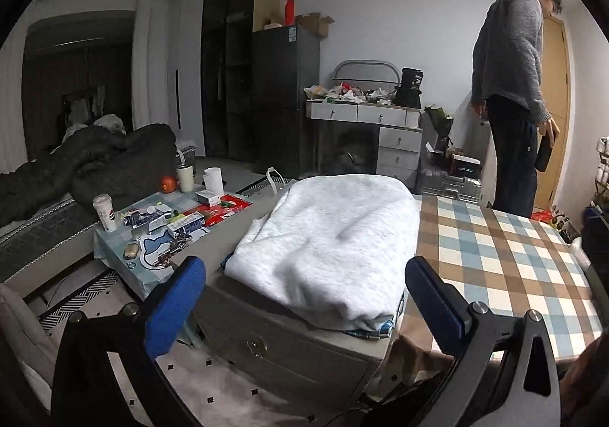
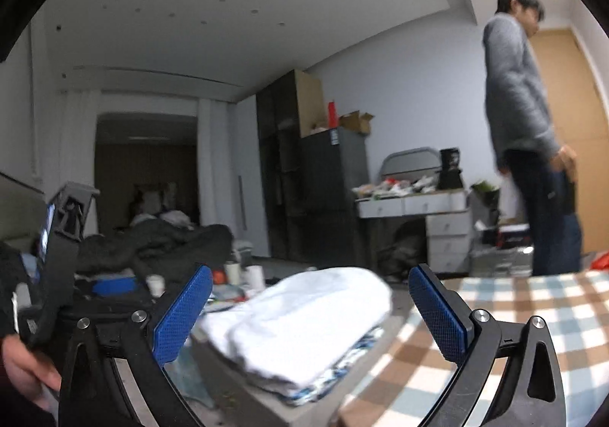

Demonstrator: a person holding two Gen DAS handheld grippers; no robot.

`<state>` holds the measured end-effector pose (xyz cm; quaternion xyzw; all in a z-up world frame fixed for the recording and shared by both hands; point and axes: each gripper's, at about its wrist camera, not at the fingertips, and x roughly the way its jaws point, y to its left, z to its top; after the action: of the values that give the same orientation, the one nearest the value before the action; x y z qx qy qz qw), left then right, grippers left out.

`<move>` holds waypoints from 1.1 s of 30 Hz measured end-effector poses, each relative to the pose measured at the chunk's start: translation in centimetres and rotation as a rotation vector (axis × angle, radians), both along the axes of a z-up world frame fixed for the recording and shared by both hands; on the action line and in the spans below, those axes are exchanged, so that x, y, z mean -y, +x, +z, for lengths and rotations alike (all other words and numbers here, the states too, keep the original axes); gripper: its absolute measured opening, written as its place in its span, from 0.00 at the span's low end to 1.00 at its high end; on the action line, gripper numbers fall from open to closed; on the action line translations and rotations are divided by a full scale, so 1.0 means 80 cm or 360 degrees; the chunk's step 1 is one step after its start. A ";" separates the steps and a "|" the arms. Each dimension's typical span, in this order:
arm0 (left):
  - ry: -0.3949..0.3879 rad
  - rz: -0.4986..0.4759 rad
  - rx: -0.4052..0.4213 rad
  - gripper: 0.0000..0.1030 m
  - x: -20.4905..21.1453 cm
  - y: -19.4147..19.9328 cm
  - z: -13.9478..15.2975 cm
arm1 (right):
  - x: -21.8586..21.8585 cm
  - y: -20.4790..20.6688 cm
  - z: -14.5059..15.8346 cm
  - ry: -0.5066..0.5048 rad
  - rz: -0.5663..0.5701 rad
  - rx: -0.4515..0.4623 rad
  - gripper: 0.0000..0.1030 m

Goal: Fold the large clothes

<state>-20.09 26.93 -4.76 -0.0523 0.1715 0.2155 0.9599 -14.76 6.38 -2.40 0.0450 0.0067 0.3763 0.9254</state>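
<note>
Off to the far left lie a dark heap of bedding [image 1: 95,160] and a low table [image 1: 114,259] crowded with cups, an orange and small packets, well apart from my work and no hindrance. Between my left gripper [image 1: 304,297] and my right gripper [image 2: 310,309], both with blue pads spread wide and nothing between them, sits the folded white garment [image 1: 327,240], resting on a patterned blue one [image 1: 375,331] on top of a grey cabinet [image 1: 281,354]. I judge it soft, thick and light, apt to sag and unfold if lifted by one corner; I would pinch it at the near folded edge, one gripper at each end, catching all layers. Just right of it spreads the checked tablecloth [image 1: 506,259], bare and good for laying cloth out. Far right a person in a grey sweater [image 1: 510,57] stands by a wooden door [image 1: 555,91], clear of me.
</note>
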 end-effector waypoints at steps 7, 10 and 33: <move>-0.0008 -0.0010 0.0051 0.99 0.006 -0.013 0.000 | -0.020 0.017 -0.009 -0.0047 0.0021 -0.0142 1.00; -0.0029 -0.0030 0.0050 0.99 0.003 -0.012 0.000 | -0.016 0.019 -0.011 -0.0012 0.0004 -0.0133 1.00; 0.0044 -0.0047 -0.0028 0.99 0.037 -0.009 -0.003 | 0.005 0.013 -0.026 0.0027 -0.0068 -0.0221 1.00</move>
<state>-20.83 23.93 -5.04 -0.0346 0.1776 0.2040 0.9621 -13.72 6.02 -4.51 0.0791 0.0667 0.3524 0.9301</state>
